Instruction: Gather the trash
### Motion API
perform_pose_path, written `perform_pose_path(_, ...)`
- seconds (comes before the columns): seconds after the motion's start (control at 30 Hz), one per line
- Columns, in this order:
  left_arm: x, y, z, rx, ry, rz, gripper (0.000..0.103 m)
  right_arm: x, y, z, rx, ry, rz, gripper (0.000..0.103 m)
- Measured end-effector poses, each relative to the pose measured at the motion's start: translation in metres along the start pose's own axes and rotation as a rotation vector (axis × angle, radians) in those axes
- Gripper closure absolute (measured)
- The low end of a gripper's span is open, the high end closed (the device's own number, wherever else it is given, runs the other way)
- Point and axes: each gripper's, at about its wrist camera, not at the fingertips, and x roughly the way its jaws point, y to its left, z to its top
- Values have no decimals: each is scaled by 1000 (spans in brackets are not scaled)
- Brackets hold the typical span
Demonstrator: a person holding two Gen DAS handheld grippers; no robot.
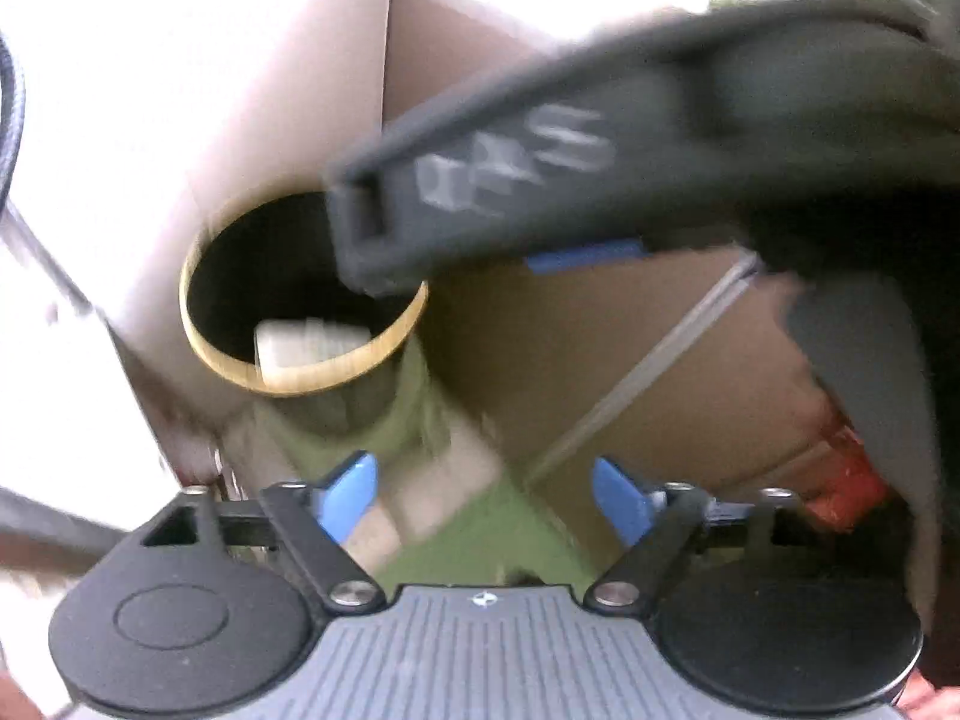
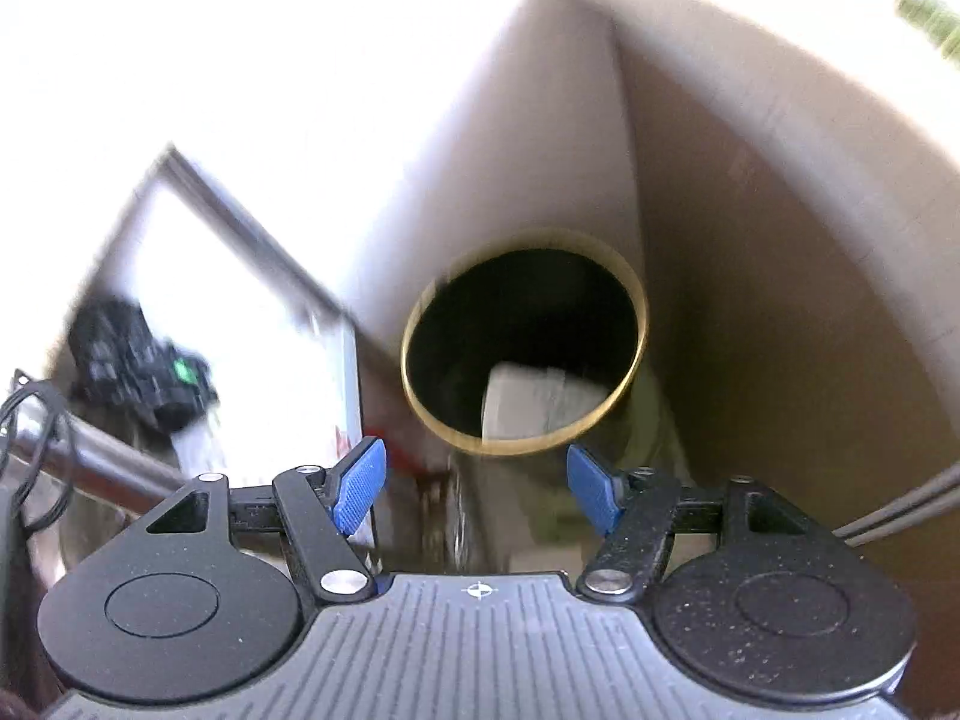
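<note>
Two grippers show here, both with nothing between their blue pads. In the left wrist view the left gripper (image 1: 485, 501) has its fingers spread wide apart and empty, pointed down toward a round bin (image 1: 303, 297) with a yellowish rim and a dark interior. Inside the bin, low against the near side of the rim, lies a pale, flat piece of trash (image 1: 309, 342); it looks like a folded paper or small carton, though the blur makes it hard to say which. The right gripper (image 1: 600, 180) crosses the upper part of that view as a dark, smeared bar with white lettering, its end reaching over the far edge of the bin's opening; a strip of blue shows under it. Behind the bin stand brown cardboard boxes (image 1: 600, 360), one with a taped seam running diagonally, and something red-orange (image 1: 846, 480) sits at the right edge. In the right wrist view the right gripper (image 2: 477, 489) is likewise parted, holding nothing, and hangs just above the bin (image 2: 639, 312), whose rim sits between and beyond the two pads. The same pale trash (image 2: 534, 402) rests inside, toward the near wall. A tall cardboard panel (image 2: 750, 210) rises behind the bin, a black device with a green light (image 2: 138, 360) sits at the left, and a metal rail (image 2: 108, 462) runs below it.
</note>
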Motion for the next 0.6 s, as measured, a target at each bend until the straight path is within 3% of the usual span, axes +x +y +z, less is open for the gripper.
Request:
perform_pose_path(0.07,-26,-10,14,47,-117,12,22,-38,4,7,1,-98,7,29)
perform_pose_path(0.13,-61,-29,22,151,-321,105,17,-76,6,10,-16,-204,26,24)
perform_pose_path(0.17,-76,-41,24,221,-428,166,5,-95,5,11,-26,-254,33,20)
perform_pose_path(0.2,-90,-55,24,304,-549,239,0,-114,4,12,-35,-305,34,20)
perform_pose_path(0.3,-115,-102,21,578,-928,499,0,-168,-5,14,-40,-458,34,20)
perform_pose_path(0.37,-121,-128,20,698,-1130,606,0,-199,-14,15,-37,-550,-4,18)
perform_pose_path(0.5,-121,-171,17,826,-1382,630,0,-253,-33,10,-7,-697,-62,16)
perform_pose_path(0.6,-114,-195,11,885,-1491,614,0,-306,-54,-6,19,-826,-134,14)
